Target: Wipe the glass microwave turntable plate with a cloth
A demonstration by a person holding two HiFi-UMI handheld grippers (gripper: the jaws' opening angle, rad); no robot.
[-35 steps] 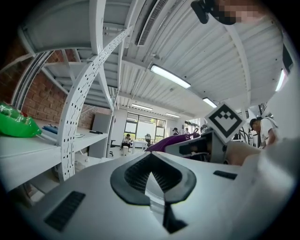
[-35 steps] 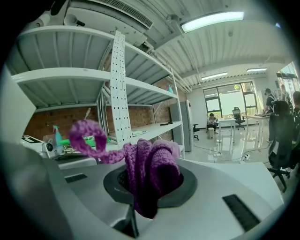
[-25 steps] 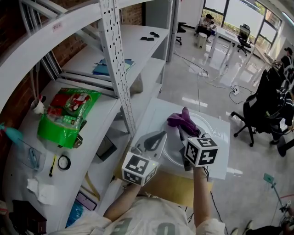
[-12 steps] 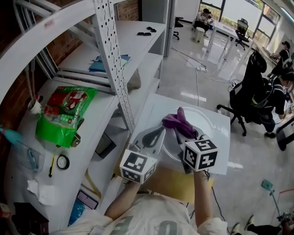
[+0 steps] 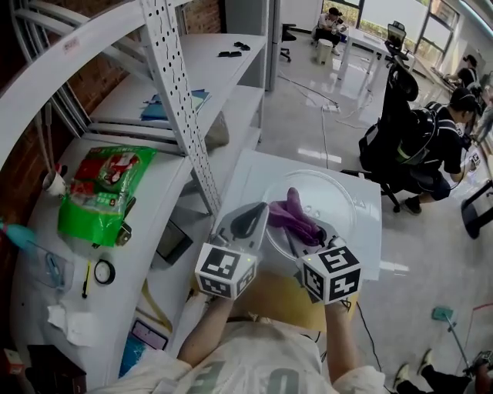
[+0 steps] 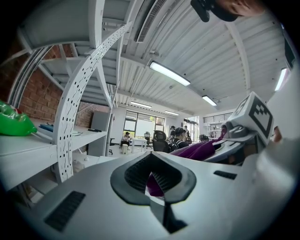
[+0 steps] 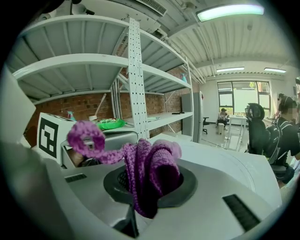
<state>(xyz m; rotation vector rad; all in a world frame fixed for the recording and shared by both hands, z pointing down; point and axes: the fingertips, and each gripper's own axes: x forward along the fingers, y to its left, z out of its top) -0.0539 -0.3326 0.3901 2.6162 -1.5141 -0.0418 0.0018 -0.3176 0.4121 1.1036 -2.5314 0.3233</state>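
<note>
On the white counter (image 5: 362,202), wiping the round clear glass turntable plate (image 5: 333,196) looks best done with steady downward pressure, dragging the purple knitted cloth (image 5: 291,214) in overlapping arcs toward the far rim. Right tongs (image 5: 299,228) pinch that cloth over the plate's near-left part. Left tongs (image 5: 251,220), pressed together, sit at the plate's left rim.

Office workshop: shelving (image 5: 219,69), swivel chairs (image 5: 389,131).

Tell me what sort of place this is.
Probably a shared office or lab workspace: white metal shelving stands against a brick wall, an office chair sits on a glossy floor, and people are seated near large windows.
</note>
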